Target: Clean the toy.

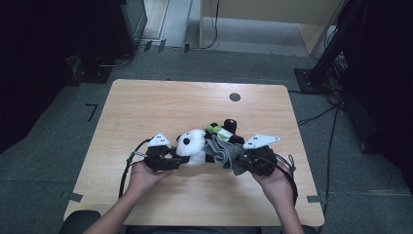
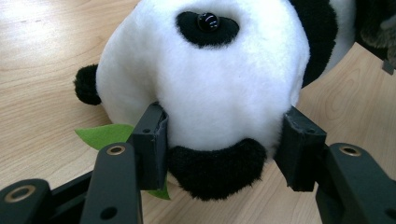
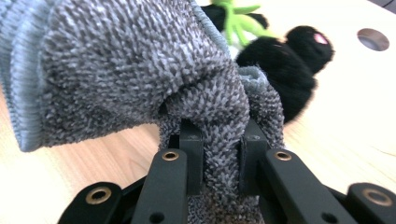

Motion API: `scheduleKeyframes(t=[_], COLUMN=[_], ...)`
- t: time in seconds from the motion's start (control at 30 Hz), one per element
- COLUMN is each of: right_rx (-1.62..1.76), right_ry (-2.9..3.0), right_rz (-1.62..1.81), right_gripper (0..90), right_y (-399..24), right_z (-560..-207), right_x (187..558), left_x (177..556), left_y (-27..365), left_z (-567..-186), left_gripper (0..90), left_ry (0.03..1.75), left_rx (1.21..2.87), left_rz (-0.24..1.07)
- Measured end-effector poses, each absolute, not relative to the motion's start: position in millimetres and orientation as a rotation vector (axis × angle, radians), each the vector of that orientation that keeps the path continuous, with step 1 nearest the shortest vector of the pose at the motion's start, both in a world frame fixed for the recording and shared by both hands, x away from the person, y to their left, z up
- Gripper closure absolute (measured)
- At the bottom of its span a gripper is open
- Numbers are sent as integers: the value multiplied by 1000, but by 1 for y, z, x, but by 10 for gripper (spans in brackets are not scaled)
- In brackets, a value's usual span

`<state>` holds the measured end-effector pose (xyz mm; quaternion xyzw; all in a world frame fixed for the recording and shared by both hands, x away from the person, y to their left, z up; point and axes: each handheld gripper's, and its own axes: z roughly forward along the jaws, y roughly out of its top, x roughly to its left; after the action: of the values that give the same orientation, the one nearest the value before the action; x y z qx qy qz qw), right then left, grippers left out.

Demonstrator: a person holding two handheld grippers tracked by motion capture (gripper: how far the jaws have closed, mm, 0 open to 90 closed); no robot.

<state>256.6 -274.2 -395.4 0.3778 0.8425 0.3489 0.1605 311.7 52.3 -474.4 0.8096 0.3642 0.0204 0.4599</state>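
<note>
Holding a stuffed panda [image 1: 192, 146] steady on the wooden table [image 1: 146, 107], the left gripper [image 1: 168, 161] presses its 2 jaws against the sides of the white head, as the left gripper view shows: the left gripper [image 2: 223, 144] has its pads sunk slightly into the plush just above the black muzzle, so the toy is anchored and cannot slide. Beside it, the right gripper [image 1: 243, 157] is closed tight on a bunched fold of a grey knitted cloth [image 1: 224, 152]; in the right gripper view the right gripper [image 3: 223, 161] pinches the grey knitted cloth [image 3: 140, 74] between narrow jaws, the rest of the fabric billowing up over them. This pairing suggests 1 hand braces the toy while the other draws the cloth along or off its body. A green felt leaf [image 2: 105, 135] lies under the head. Farther back, the black foot [image 3: 285, 70] and green trim [image 3: 236, 18] lie on the table, and beyond them a round hole [image 1: 234, 96] marks the tabletop.
</note>
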Motion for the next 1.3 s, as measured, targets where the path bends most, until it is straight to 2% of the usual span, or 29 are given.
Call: scheduleKeyframes(t=[0.47, 0.77, 0.97, 1.3], right_rx=[1248, 1389, 1573, 1666], right_ry=[2185, 2095, 2027, 2040], right_rz=[1040, 1028, 1030, 927], right_gripper=[774, 770, 760, 706], right_y=[-326, -358, -392, -404], right_z=[-389, -416, -448, -482], right_x=[270, 291, 308, 328], left_x=[312, 312, 311, 311], left_y=[55, 56, 56, 56], left_z=[-475, -476, -476, -477], left_gripper=[440, 431, 415, 392], left_ry=[873, 869, 873, 876], left_rx=[2014, 2009, 1980, 1963], left_rz=[79, 79, 65, 61])
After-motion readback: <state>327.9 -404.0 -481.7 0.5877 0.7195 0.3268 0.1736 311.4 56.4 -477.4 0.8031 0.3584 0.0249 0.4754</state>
